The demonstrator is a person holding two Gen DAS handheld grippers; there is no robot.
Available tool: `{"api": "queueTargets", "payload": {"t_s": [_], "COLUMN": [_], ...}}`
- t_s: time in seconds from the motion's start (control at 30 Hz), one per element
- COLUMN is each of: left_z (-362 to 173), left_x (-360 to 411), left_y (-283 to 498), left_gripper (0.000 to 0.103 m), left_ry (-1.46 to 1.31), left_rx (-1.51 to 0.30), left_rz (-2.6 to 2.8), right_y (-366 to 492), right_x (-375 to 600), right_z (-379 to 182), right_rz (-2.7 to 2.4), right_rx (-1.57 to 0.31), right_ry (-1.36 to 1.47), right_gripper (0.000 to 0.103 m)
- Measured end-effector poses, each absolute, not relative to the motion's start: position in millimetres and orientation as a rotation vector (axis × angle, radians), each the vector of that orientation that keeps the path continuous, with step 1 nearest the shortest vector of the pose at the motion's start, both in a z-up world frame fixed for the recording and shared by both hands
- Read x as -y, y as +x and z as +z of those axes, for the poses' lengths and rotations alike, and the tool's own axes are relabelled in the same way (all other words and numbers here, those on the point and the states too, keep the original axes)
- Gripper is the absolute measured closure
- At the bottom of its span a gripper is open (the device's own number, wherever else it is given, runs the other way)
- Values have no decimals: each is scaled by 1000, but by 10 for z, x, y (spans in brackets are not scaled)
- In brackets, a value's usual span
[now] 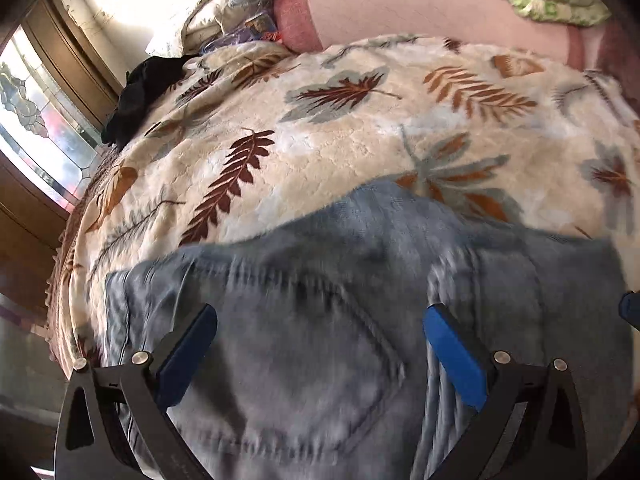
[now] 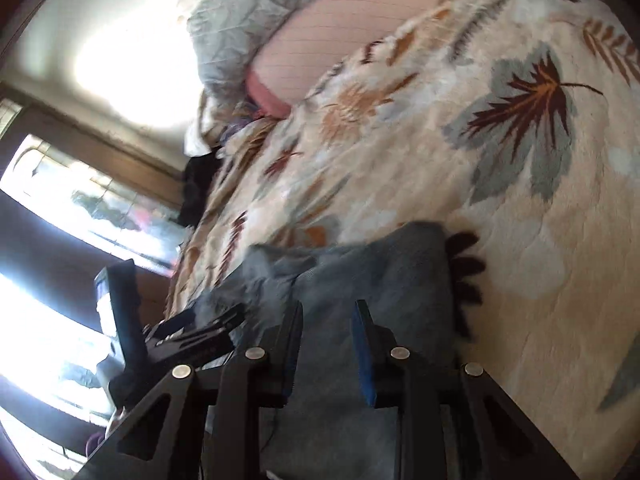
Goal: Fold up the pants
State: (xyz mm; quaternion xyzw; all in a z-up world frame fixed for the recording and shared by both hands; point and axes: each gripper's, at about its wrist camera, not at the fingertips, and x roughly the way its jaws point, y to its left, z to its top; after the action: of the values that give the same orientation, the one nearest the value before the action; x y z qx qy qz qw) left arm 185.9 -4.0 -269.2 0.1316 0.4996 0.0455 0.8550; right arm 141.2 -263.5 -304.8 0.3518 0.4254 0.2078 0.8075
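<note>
Denim fills the bottom of both of my wrist views: the pants point(image 1: 360, 300), faded light-blue jeans, lie spread on the leaf-patterned blanket point(image 1: 340, 128) that covers the bed, back side up as far as I can tell, since a stitched patch pocket point(image 1: 320, 360) shows between my left fingers. My left gripper point(image 1: 320, 354) hangs just over that pocket with its blue pads spread wide and nothing between them. My right gripper point(image 2: 326, 354) has its pads set much closer, with a narrow gap between them and the jeans point(image 2: 360, 280) showing through it; blur keeps me from saying whether any cloth is actually pinched, so I cannot tell its state. In the right view the other gripper's dark body point(image 2: 192, 340) sits off to the side, near the jeans' edge. I judge the denim to be fairly heavy and limp but with some body: it should hold a crease, resist slipping from rubber pads, and drag on the fuzzy blanket rather than slide. Thick seams and the waistband look like the surest places to pinch; a single flat layer mid-panel would be harder to lift. Beyond the jeans lie a pink sheet point(image 1: 420, 12), a dark garment point(image 1: 136, 96) at the bed's edge and a leaded-glass window point(image 1: 36, 120). No brand, label or legible writing shows on anything.
</note>
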Motion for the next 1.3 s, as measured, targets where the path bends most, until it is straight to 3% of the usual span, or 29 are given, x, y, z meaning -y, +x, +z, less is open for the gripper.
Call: {"api": "queueTargets", "payload": {"t_s": [0.23, 0.4, 0.47, 0.7, 0.93, 1.13, 1.2, 1.3], "left_z": [-2705, -2763, -2674, -2332, -2390, -2574, -2648, -2765], "left_x": [121, 145, 16, -1170, -2533, -2965, -2965, -2927], "left_y": [1165, 1136, 1167, 755, 80, -95, -65, 82], "left_gripper": [0, 0, 0, 0, 0, 0, 0, 0], "left_ry": [396, 423, 376, 160, -170, -467, -542, -652], "left_rx": [-1016, -1007, -1020, -935, -939, -985, -1013, -1064], "left_rz": [-10, -3, 20, 186, 396, 388, 337, 278], "right_y": [822, 687, 634, 412, 435, 548, 559, 544], "right_x": [2364, 2058, 2047, 2136, 2022, 1814, 1749, 1723], "right_z": [-2921, -3273, -3236, -2996, -2930, -2952, -2956, -2962], "right_rz": [581, 518, 513, 596, 642, 667, 650, 624], "right_rx": [-906, -1112, -1087, -945, -867, -874, -873, -862], "right_ry": [741, 653, 653, 683, 635, 586, 566, 542], "right_gripper": [75, 75, 75, 75, 75, 75, 57, 50]}}
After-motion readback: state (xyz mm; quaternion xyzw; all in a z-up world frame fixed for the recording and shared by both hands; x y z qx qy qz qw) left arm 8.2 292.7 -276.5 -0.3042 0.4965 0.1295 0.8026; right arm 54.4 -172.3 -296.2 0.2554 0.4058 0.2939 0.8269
